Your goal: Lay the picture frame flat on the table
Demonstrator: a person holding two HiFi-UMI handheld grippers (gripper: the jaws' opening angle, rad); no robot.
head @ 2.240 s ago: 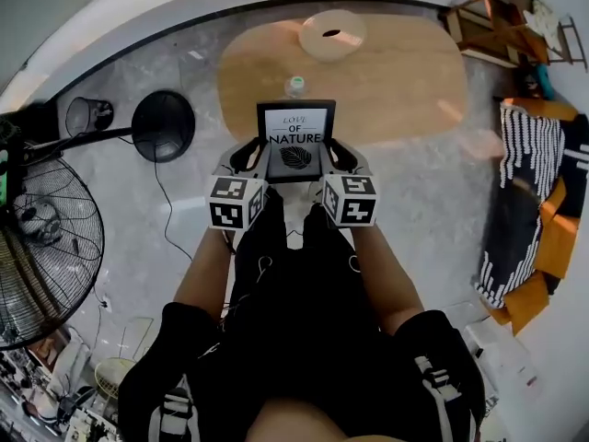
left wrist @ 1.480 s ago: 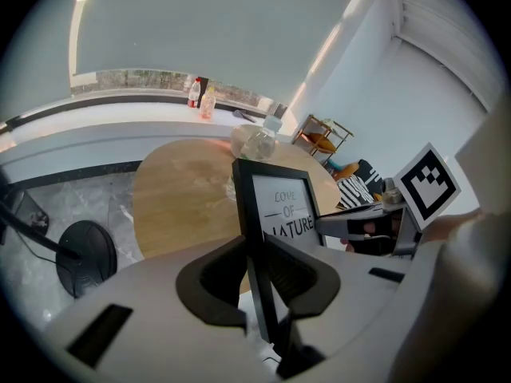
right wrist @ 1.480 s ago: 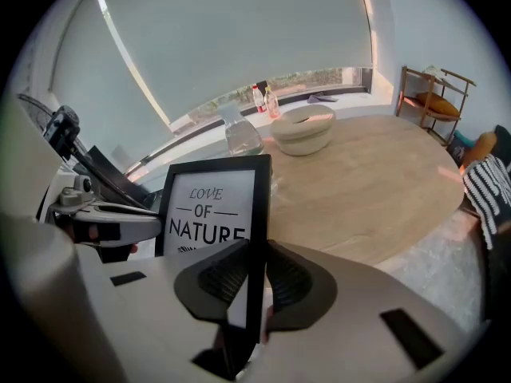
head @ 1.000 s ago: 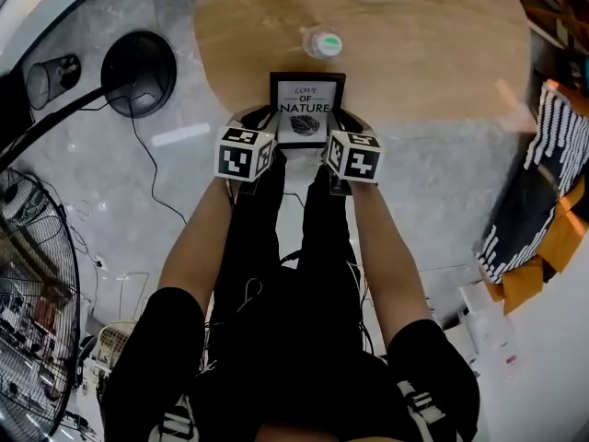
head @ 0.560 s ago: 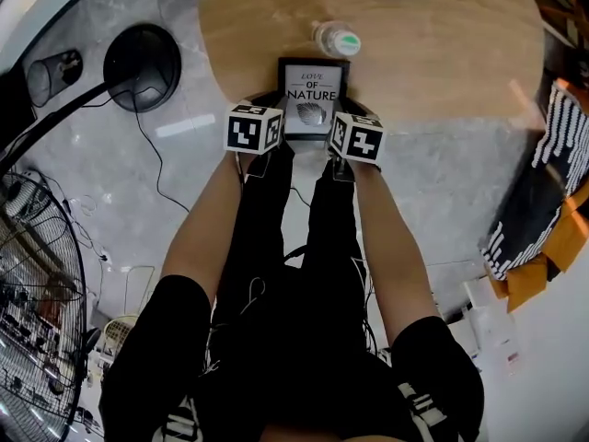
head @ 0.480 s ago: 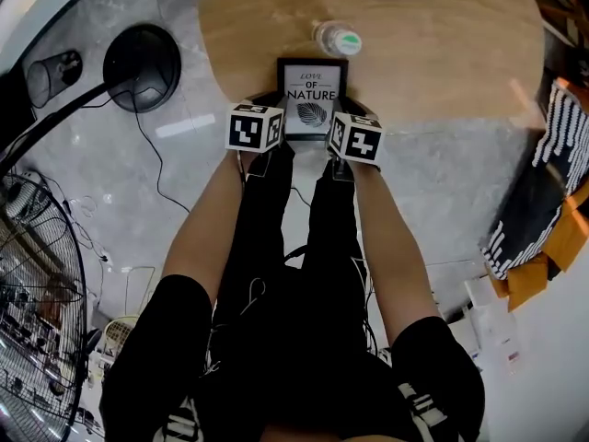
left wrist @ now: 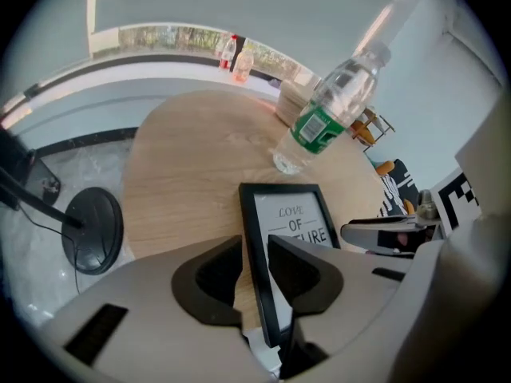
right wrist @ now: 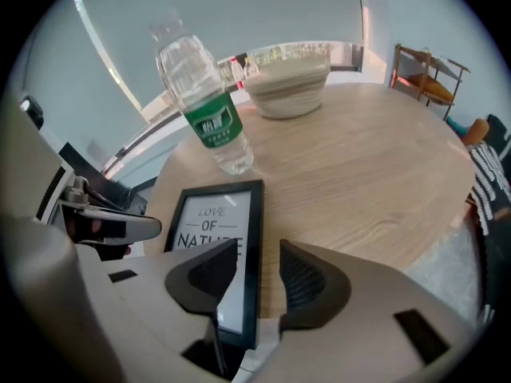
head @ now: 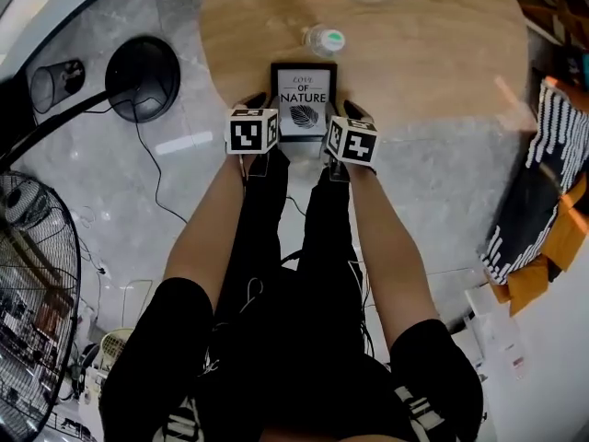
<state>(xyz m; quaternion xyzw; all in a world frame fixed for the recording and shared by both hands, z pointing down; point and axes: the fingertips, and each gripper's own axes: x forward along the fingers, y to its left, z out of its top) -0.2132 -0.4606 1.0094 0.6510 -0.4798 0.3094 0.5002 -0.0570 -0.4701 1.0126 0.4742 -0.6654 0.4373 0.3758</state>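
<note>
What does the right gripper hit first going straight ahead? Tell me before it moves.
The frame: its right edge already lies between the opening jaws of the right gripper. Beyond the frame the bottle stands slightly left of that line, so it might be grazed, though depth is unclear.

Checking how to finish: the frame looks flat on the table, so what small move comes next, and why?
Probably open the left gripper. The frame lies flat on the table. The right gripper's jaws are opening, clear of its edge, while the left jaws seem to clamp the other edge.
</note>
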